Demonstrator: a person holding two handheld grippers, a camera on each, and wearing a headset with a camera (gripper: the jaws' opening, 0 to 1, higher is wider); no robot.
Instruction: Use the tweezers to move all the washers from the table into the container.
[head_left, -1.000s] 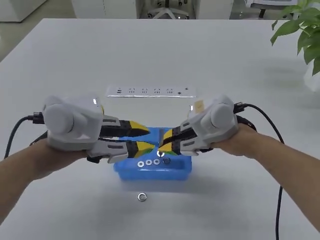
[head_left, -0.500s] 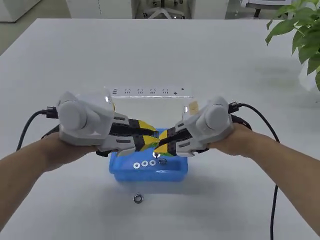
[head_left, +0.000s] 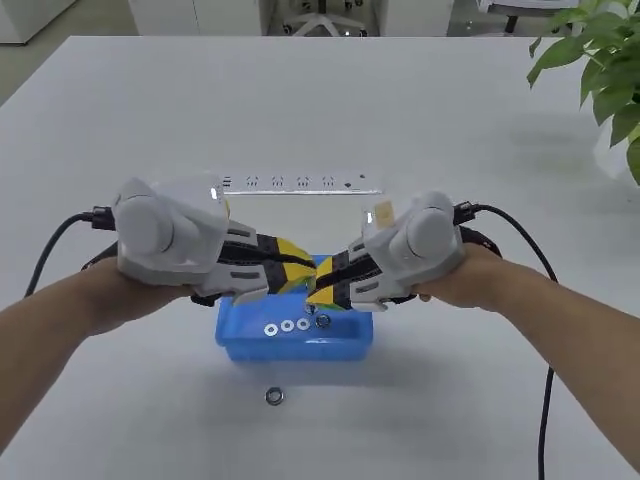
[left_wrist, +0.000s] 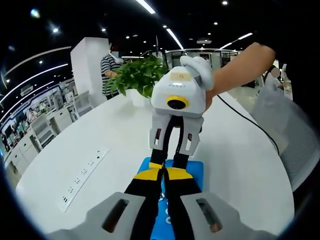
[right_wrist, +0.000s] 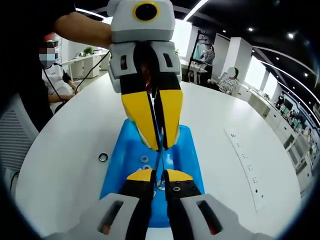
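Note:
Over the blue container (head_left: 236, 345) my left gripper (head_left: 300, 272) and right gripper (head_left: 318, 288) meet tip to tip. In the right gripper view the left gripper (right_wrist: 161, 142) comes down from the top, with thin tweezers (right_wrist: 160, 160) running from its closed yellow jaws into the right gripper (right_wrist: 159, 175). Both are shut on the tweezers, whose silvery tip (head_left: 313, 309) points down into the container. Several washers (head_left: 288, 325) lie in a row inside the container (right_wrist: 117, 165). One washer (head_left: 274, 396) lies on the table in front of it, also in the right gripper view (right_wrist: 103, 157).
A white power strip (head_left: 298, 184) lies behind the container. A potted plant (head_left: 600, 70) stands at the far right edge. Black cables (head_left: 545, 300) trail from both grippers across the white table (head_left: 450, 120). People and chairs stand beyond the table.
The left gripper has moved right until its jaws meet the right gripper's above the container. The washers have not moved.

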